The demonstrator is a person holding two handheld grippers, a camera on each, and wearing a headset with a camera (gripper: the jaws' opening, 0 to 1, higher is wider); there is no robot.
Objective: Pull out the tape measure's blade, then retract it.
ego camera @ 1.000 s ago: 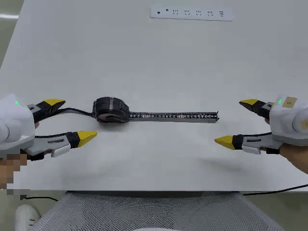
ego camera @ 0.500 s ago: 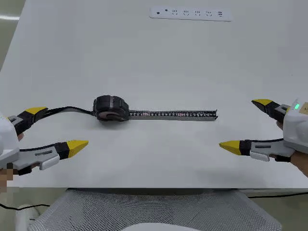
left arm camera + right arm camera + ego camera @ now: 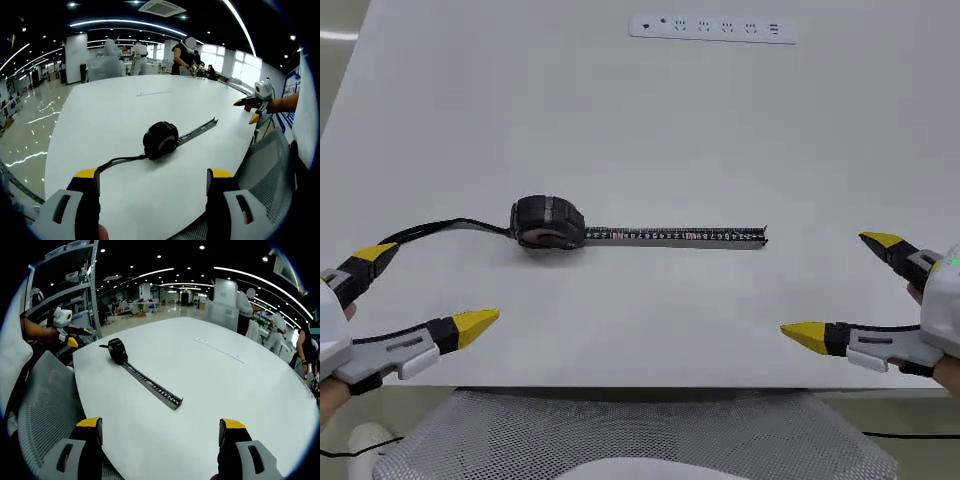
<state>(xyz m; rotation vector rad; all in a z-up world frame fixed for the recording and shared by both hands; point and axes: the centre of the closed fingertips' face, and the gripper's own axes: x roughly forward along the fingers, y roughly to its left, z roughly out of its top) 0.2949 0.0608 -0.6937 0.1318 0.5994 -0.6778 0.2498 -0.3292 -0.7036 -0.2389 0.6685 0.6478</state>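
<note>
We see the tape measure (image 3: 549,222) mid-frame, nearer left gripper (image 3: 438,283), blade (image 3: 675,236) running rightward toward right gripper (image 3: 830,284); both spread, empty.

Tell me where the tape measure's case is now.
In the head view the tape measure's case lies on the table, left of centre, its blade stretched to the right; it is nearer the left gripper than the right gripper.
</note>
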